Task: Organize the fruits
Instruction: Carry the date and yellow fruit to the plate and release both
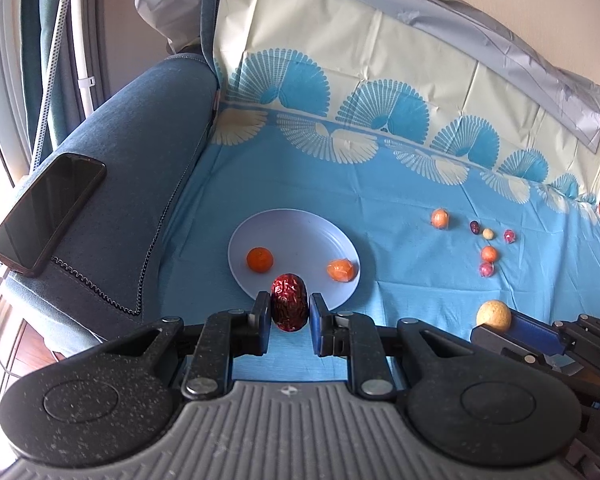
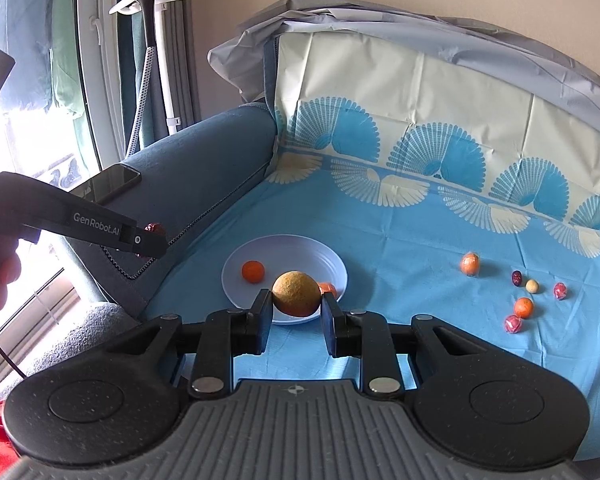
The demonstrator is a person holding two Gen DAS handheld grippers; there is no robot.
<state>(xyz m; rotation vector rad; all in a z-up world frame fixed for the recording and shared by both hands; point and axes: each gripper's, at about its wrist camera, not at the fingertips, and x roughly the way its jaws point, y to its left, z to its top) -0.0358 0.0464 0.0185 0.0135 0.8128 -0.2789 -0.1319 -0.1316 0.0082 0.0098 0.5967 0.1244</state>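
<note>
Left gripper [image 1: 289,309] clamps red date [image 1: 289,307] near plate [image 1: 300,224] rim. Right gripper [image 2: 295,306] clamps tan ball [image 2: 296,294], just before plate.

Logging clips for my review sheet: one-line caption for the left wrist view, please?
Left hand-held gripper grips a red date near the plate holding two oranges.

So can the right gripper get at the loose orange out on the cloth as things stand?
Probably not yet: the right gripper is shut on a tan round fruit, so its jaws are occupied. The path to the orange on the blue cloth looks unobstructed once it unloads.
</note>
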